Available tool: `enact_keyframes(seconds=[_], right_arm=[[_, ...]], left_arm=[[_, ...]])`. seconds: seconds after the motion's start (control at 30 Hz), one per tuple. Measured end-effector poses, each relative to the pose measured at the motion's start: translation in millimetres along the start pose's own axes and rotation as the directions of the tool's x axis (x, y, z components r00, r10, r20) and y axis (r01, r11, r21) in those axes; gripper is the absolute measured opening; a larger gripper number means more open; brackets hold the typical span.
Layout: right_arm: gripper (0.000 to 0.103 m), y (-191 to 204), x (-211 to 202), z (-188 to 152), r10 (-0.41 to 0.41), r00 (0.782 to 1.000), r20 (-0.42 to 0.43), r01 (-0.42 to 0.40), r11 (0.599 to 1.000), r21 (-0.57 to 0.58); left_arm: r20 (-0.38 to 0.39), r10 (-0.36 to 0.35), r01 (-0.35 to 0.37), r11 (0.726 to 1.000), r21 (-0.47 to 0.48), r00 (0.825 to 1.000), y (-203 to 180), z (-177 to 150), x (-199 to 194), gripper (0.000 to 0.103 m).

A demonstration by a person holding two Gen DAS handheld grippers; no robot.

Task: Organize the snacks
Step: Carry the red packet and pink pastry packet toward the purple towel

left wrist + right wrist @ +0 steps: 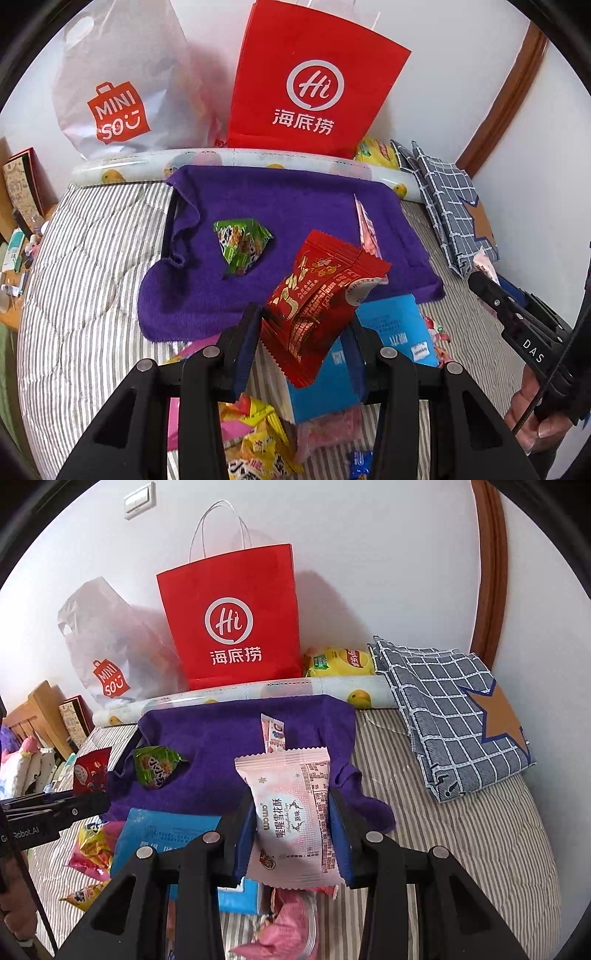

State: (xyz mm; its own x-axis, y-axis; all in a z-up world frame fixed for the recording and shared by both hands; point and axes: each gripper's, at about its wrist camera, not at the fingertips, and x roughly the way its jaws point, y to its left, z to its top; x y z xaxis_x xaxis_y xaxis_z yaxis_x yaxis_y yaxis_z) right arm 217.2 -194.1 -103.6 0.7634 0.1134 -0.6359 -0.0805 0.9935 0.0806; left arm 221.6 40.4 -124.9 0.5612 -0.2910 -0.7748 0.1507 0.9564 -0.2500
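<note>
Crinkly red snack packet pinched in left gripper; right gripper clamps glossy pink packet.

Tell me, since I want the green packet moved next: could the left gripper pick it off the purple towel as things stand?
Probably not yet. The left gripper is shut on a red snack packet, so its jaws are full, though the green packet lies uncovered on the purple towel.

— How's the light?
— Bright, soft and even. The glossy red paper bag throws a faint shadow rightward onto the white wall.
— Sharpness?
— Crisp centrally; fisheye bending and black vignetting at the corners.
</note>
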Motion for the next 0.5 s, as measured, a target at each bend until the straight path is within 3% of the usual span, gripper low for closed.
enact_keyframes(seconds=[0.5], right_arm=[[0.035,-8.0,29.2,14.6,-0.009,1.000,-0.005,0.009,1.000,0.011]], left_arm=[[0.007,0.048,-0.047,0.999,-0.026,0.999,28.0,22.6,13.0,0.043]])
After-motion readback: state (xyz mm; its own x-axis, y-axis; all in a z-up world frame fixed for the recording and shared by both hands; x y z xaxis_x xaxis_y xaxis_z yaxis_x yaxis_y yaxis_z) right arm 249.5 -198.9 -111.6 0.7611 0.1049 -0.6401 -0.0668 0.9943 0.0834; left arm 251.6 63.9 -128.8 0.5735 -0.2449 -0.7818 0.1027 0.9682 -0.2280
